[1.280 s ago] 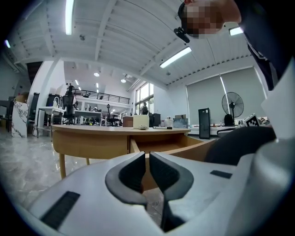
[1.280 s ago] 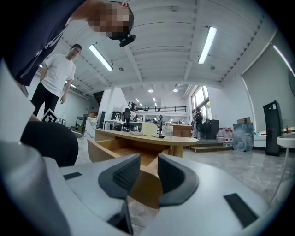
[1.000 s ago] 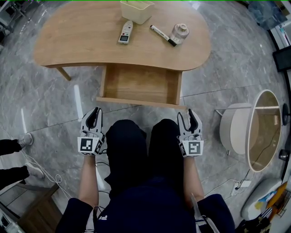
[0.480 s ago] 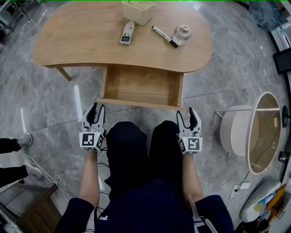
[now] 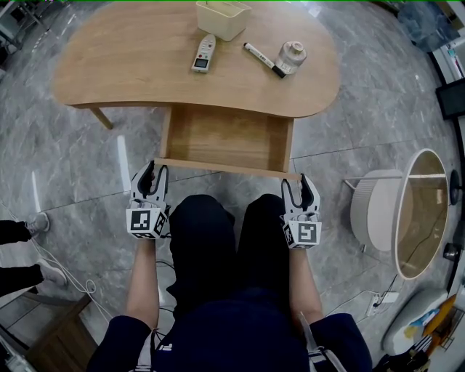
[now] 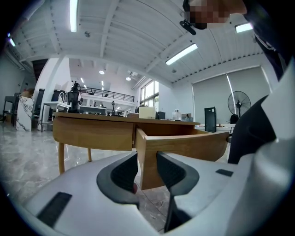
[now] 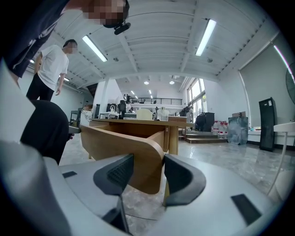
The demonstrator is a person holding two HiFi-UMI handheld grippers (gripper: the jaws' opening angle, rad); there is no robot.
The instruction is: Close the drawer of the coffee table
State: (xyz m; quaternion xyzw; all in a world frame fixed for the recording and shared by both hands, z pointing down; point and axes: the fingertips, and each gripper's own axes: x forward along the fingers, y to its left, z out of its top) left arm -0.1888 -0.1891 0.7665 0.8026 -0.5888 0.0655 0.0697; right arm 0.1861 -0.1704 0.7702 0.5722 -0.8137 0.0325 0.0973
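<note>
The wooden coffee table [image 5: 123, 69] has its drawer [image 5: 225, 138] pulled out toward me, and the drawer looks empty. My left gripper [image 5: 153, 169] sits just short of the drawer's front left corner. Its jaws have just been opening and stand open. In the left gripper view that corner of the drawer front [image 6: 184, 147] shows through the gap of the left gripper [image 6: 146, 161], untouched by the pads. My right gripper [image 5: 298, 180] is at the front right corner. Its jaws have just closed a little but stay open. The rounded drawer corner [image 7: 138, 152] lies ahead of the right gripper [image 7: 148, 162].
On the tabletop lie a white remote [image 5: 202, 52], a marker [image 5: 261, 57], a small white jar [image 5: 290, 52] and a cream bin [image 5: 221, 16]. My knees [image 5: 218, 232] are between the grippers. A white round stand [image 5: 407, 211] stands at the right; someone's shoes [image 5: 40, 224] at the left.
The left gripper's jaws went from shut to open, and it moved forward toward the drawer's front corner. The right gripper hardly moved.
</note>
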